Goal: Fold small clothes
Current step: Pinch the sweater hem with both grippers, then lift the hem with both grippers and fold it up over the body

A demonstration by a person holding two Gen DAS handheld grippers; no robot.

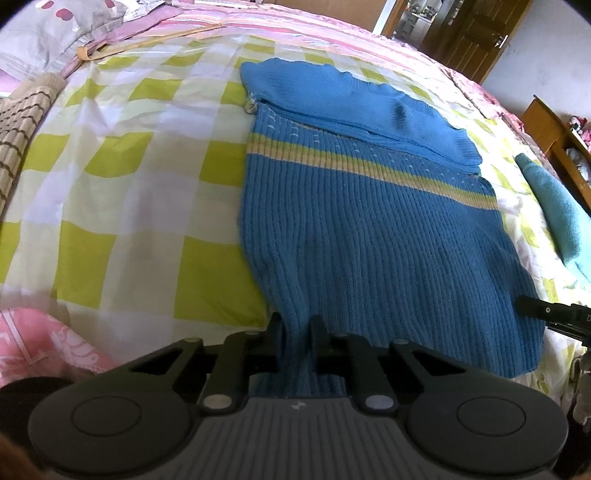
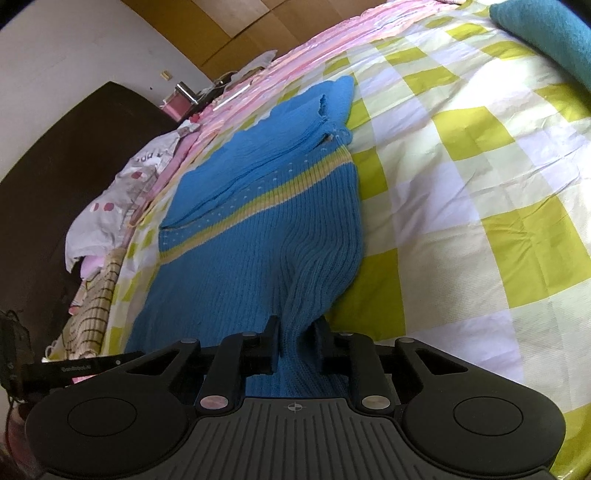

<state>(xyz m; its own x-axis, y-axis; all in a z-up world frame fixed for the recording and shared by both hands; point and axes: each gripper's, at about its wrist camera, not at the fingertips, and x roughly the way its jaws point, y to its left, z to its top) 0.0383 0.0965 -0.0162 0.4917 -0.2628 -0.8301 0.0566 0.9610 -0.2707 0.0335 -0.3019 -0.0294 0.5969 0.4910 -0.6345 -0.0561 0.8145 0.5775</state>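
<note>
On the bed's yellow-green and white checked sheet (image 1: pixel 122 206) a blue ribbed knit sweater (image 1: pixel 362 229) lies flat, with a yellow and cream stripe across the chest and both sleeves folded in over the upper body. Its hem edge is gathered up at two corners. The left gripper (image 1: pixel 297 325) has its fingers clamped on the hem at one corner, the knit bunched between the pads; the right gripper (image 2: pixel 297 328) has its fingers clamped on the other corner, where the ribs pull into a raised ridge.

Only the left wrist view shows a wooden door (image 1: pixel 472 37) and a wooden shelf (image 1: pixel 554 129) beyond the bed, and pink patterned cloth (image 1: pixel 48 343) at the near edge. Only the right wrist view shows a dark headboard (image 2: pixel 55 177) and clutter on a stand (image 2: pixel 184 96) behind it. Both show a teal garment (image 2: pixel 550 33) lying apart from the sweater, and a grey pillow with red hearts (image 2: pixel 110 206).
</note>
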